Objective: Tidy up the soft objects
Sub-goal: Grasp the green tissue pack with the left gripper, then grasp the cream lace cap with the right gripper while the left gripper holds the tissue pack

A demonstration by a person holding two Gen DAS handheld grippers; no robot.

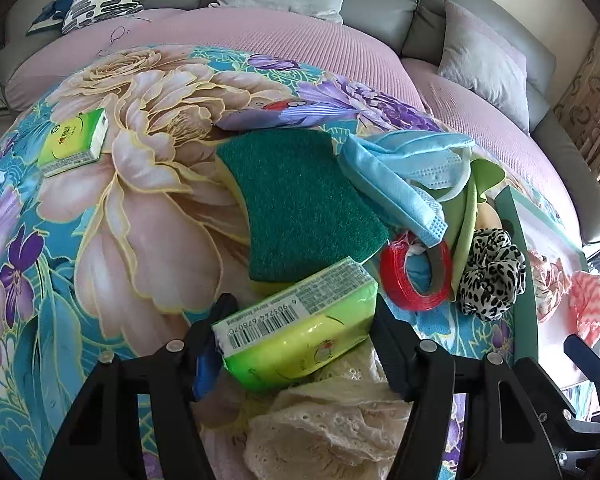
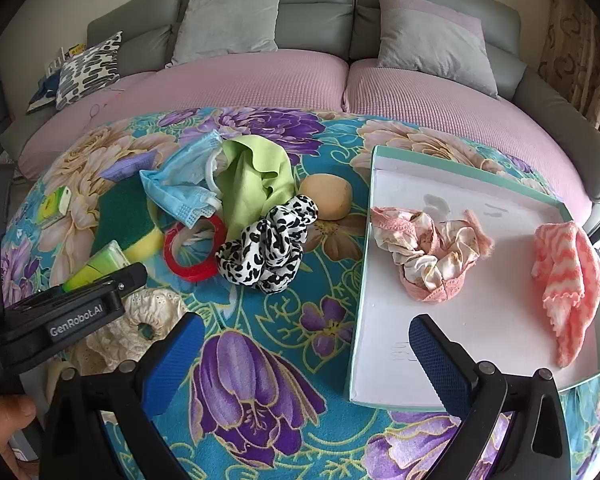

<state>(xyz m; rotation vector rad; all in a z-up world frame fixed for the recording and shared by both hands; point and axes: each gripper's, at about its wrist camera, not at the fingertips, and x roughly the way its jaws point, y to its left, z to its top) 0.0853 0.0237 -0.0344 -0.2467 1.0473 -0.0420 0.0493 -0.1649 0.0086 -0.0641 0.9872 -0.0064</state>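
Tissue pack [image 1: 296, 328], glossy green rectangular, clamped between left gripper [image 1: 300, 340] jaws atop cream lace fabric [image 1: 332, 424]. Coarse green sponge [image 1: 300, 204] at 12 o'clock. Right gripper [image 2: 304, 356] jaws wide, empty, over floral cloth [image 2: 260, 360].

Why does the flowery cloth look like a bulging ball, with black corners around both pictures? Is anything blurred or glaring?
Both views come through fisheye lenses, which bend straight lines and darken the corners. In the left wrist view the floral cloth swells like a dome; the green tissue pack stays sharp, with a slight sheen. In the right wrist view the white tray edges curve, soft daylight, no strong glare or blur.
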